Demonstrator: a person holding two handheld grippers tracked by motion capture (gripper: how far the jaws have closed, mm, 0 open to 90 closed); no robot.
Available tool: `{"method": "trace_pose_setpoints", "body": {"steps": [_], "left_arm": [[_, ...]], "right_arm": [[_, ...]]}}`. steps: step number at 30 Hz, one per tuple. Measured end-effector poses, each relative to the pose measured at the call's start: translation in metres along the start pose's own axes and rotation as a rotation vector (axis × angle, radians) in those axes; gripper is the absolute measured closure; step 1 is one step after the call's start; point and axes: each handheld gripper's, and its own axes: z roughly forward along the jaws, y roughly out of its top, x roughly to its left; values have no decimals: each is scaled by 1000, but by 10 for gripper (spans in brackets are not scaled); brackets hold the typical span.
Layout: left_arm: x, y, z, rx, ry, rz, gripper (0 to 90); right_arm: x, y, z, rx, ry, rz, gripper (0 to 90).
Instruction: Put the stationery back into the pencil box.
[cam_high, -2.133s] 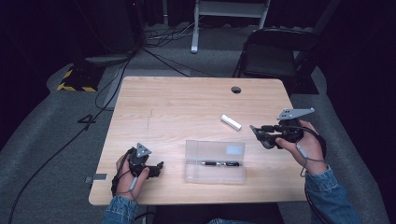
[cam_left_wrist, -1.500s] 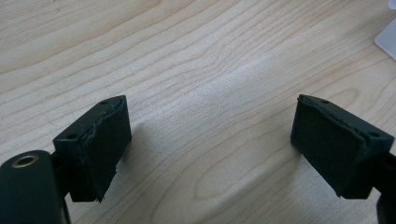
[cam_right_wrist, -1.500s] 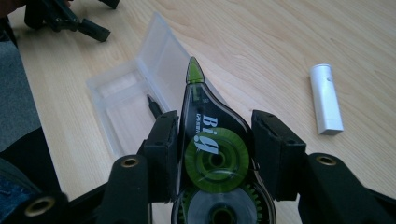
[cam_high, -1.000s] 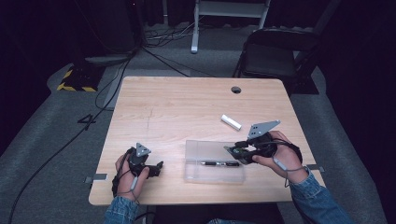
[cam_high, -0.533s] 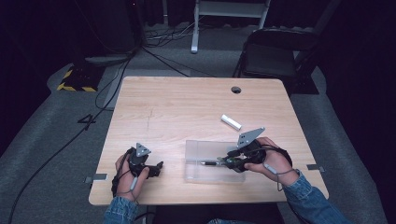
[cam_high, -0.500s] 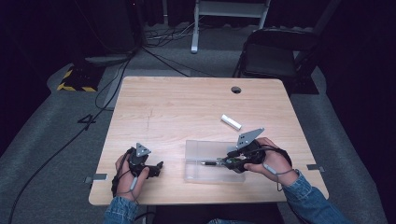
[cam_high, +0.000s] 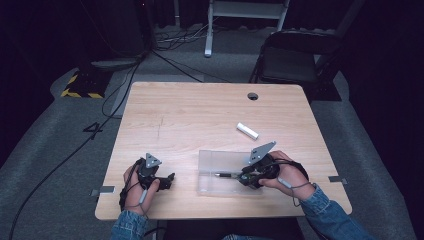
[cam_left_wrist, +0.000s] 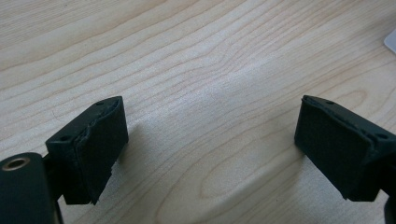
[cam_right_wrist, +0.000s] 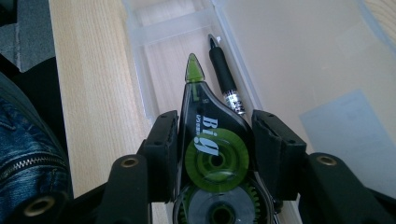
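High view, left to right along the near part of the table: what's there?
Left gripper → clear box → pen → right gripper, holding a correction tape → person's right hand.

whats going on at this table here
A person is working at a wooden table with a hand-held tool in each hand. The right tool is shut on a green correction tape dispenser and holds it over a clear plastic box, beside a black pen that lies inside. The left tool rests open over bare wood near the front edge, holding nothing. A small white cylinder lies on the table beyond the box.
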Motion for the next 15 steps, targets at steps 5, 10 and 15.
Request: {"method": "trace_pose_setpoints", "body": {"steps": [5, 10, 15], "left_arm": [[0, 0, 0, 0, 0, 0, 100], [0, 0, 0, -1, -1, -3, 100], [0, 0, 0, 0, -1, -1, 99]], "right_arm": [[1, -1, 5, 18, 22, -1, 533], [1, -3, 9, 43, 26, -11, 532], [0, -4, 12, 65, 34, -14, 531]]}}
